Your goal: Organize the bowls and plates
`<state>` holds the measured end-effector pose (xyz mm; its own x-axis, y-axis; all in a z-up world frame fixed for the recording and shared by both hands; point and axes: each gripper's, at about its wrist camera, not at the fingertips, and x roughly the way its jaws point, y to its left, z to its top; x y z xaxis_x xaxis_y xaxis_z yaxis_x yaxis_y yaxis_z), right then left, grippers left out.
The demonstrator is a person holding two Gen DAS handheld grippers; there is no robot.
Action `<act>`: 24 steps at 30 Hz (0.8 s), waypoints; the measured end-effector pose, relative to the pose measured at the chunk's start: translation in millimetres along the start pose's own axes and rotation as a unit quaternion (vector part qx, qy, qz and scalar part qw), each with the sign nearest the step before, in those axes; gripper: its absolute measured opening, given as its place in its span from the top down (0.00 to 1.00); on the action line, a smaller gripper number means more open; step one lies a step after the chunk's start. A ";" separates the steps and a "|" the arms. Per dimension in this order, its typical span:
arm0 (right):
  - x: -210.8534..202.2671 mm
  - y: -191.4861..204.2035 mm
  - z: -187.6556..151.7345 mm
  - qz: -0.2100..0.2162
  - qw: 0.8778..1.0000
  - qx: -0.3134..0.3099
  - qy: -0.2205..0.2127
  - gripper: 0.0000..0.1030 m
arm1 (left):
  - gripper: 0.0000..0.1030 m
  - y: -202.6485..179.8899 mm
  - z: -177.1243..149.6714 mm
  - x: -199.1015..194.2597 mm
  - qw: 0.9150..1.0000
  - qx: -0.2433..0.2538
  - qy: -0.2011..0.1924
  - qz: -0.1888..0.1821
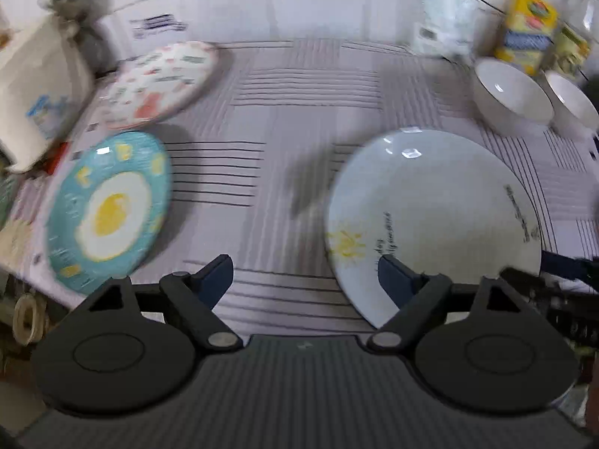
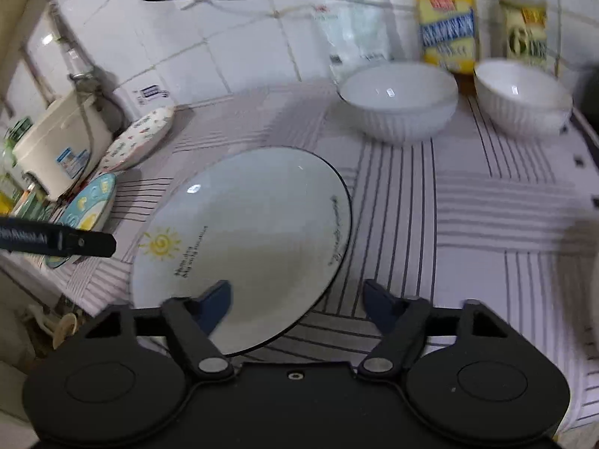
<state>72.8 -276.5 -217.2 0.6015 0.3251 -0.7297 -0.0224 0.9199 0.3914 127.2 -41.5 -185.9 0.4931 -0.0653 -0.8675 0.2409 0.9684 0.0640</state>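
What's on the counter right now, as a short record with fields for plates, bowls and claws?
plates: pale sun plate, teal egg plate, patterned plate
bowls: two white bowls, side by side near the bottles
left claw: open, empty
right claw: open, empty
surface: striped cloth
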 end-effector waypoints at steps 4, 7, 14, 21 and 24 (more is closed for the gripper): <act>10.3 -11.8 -3.1 0.005 0.999 0.033 -0.005 0.65 | 0.31 -3.8 -5.0 22.3 1.000 0.005 0.010 -0.015; 10.3 -18.0 -5.1 0.014 0.998 0.054 -0.008 0.81 | 0.47 -0.3 -7.7 32.8 0.999 -0.016 0.029 -0.032; 11.6 -25.6 -7.3 0.033 0.995 0.097 -0.002 0.82 | 0.73 0.2 -9.3 42.1 0.995 -0.042 0.027 -0.091; 14.5 -27.5 -11.3 0.040 0.994 0.099 -0.020 0.81 | 0.70 9.0 -8.4 48.1 0.988 -0.075 0.038 -0.127; 14.8 -28.2 -7.8 0.044 0.994 0.100 -0.010 0.81 | 0.64 3.0 -4.1 49.8 0.989 -0.061 0.047 -0.125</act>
<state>76.0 -295.9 -243.4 0.6202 0.3959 -0.6772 0.0829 0.8254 0.5585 149.1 -40.8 -230.9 0.3504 -0.2888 -0.8910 0.2391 0.9473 -0.2130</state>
